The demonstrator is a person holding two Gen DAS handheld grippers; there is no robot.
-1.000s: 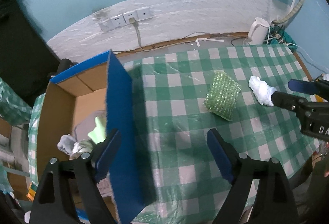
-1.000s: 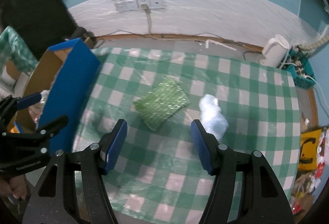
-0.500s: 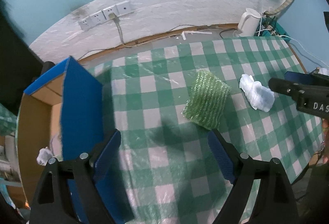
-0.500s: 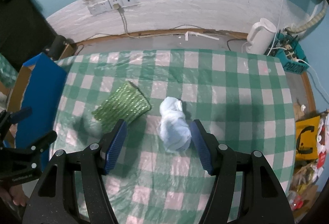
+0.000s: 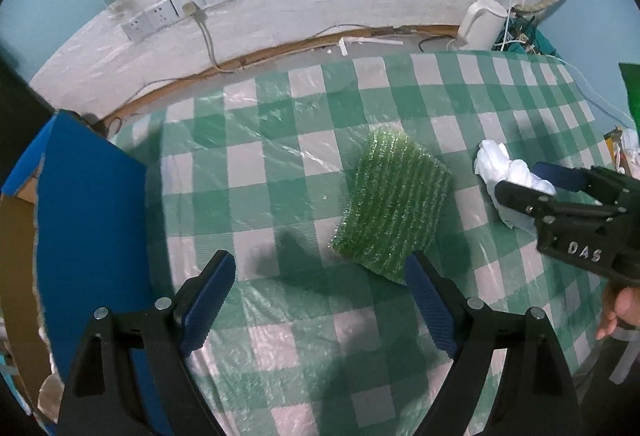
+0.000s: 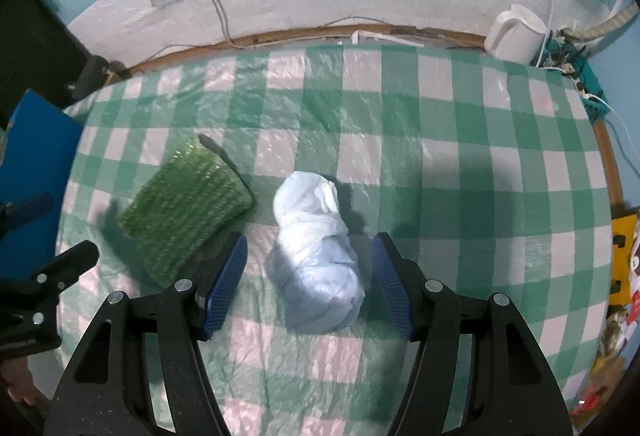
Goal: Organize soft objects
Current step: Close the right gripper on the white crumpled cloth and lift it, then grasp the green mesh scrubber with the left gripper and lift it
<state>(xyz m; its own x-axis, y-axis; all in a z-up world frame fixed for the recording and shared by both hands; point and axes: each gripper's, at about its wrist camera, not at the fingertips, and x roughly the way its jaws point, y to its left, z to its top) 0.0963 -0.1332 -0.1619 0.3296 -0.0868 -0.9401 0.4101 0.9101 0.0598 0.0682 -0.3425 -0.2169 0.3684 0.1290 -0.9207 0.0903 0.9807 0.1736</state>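
A green knitted scrub pad [image 5: 392, 204] lies on the green checked tablecloth [image 5: 280, 172]; it also shows in the right wrist view [image 6: 186, 206]. A white bundled plastic bag [image 6: 318, 252] lies right of it, also in the left wrist view [image 5: 506, 180]. My right gripper [image 6: 308, 284] is open, its blue pads either side of the bag, not closed on it; it also shows in the left wrist view [image 5: 520, 182]. My left gripper [image 5: 320, 300] is open and empty, just short of the pad's near edge; it also shows in the right wrist view [image 6: 40, 228].
A cardboard box with a blue flap [image 5: 88, 236] stands at the table's left edge. A white kettle [image 6: 516, 32] and cables sit on the floor by the wall beyond the table. Wall sockets [image 5: 180, 8] are behind.
My left gripper has swung right, away from the box and toward the green pad. My right gripper has moved right and forward, so the white bag now sits between its open pads.
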